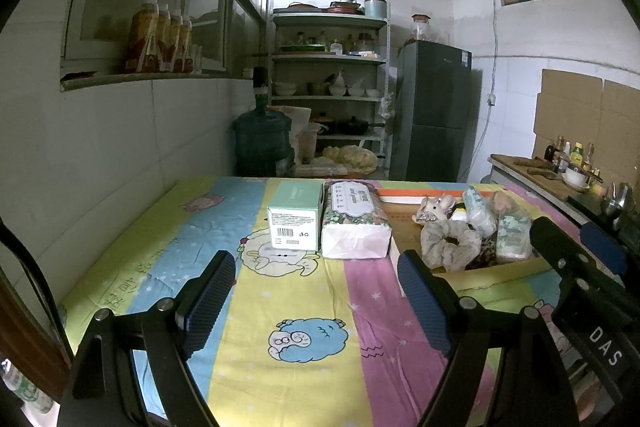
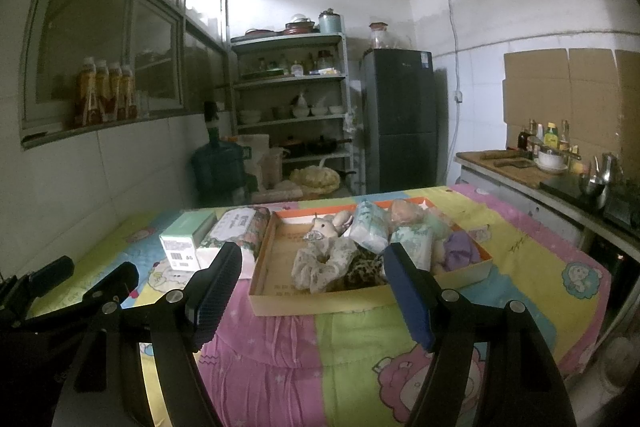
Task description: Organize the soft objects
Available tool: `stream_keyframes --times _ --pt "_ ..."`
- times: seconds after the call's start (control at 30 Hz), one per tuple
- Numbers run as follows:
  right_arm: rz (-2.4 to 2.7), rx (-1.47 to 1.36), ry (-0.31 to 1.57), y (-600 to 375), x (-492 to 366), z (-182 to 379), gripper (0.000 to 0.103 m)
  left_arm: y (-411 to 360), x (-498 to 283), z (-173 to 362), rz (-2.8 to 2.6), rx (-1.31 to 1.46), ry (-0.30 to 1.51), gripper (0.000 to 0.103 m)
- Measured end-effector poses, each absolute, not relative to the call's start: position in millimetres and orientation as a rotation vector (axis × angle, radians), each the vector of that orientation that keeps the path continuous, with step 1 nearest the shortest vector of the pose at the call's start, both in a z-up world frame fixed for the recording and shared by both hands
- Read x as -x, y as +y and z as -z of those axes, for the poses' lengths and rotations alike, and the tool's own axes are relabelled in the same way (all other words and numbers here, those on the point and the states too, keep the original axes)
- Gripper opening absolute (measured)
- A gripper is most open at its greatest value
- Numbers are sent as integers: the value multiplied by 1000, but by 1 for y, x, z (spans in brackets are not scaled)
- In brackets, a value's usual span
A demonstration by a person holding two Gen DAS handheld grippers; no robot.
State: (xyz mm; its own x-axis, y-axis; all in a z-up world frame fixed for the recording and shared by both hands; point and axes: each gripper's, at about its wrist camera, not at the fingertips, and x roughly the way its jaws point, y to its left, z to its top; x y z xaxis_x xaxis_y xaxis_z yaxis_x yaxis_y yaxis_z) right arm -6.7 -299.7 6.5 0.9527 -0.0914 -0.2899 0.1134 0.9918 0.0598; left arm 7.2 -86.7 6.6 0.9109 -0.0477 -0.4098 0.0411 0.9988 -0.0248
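Beyond the spread, empty fingers of both the left gripper [image 1: 316, 291] and right gripper [image 2: 312, 291], soft toys, a scrunchie [image 2: 322, 265] and tissue packs lie gathered in a shallow cardboard tray [image 2: 320, 301], apparently collected there for tidiness; a tissue pack [image 1: 354, 223] and green box [image 1: 294, 217] rest just beside it on the quilted surface [image 1: 280, 379].

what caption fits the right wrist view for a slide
Open right gripper hovers before a shallow cardboard tray of soft items, including a grey floral scrunchie, on a pastel cartoon quilt.

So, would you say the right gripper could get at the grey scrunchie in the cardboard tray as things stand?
Probably yes. The right gripper is open and empty, and the grey scrunchie lies uncovered near the front of the cardboard tray, straight ahead. Only the tray's low front wall stands between them.
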Motion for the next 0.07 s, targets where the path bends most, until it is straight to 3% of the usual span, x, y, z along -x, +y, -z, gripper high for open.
stream_keyframes --times 0.07 --pt "104 -77 291 -300 7 -7 75 -87 -8 -7 50 16 424 83"
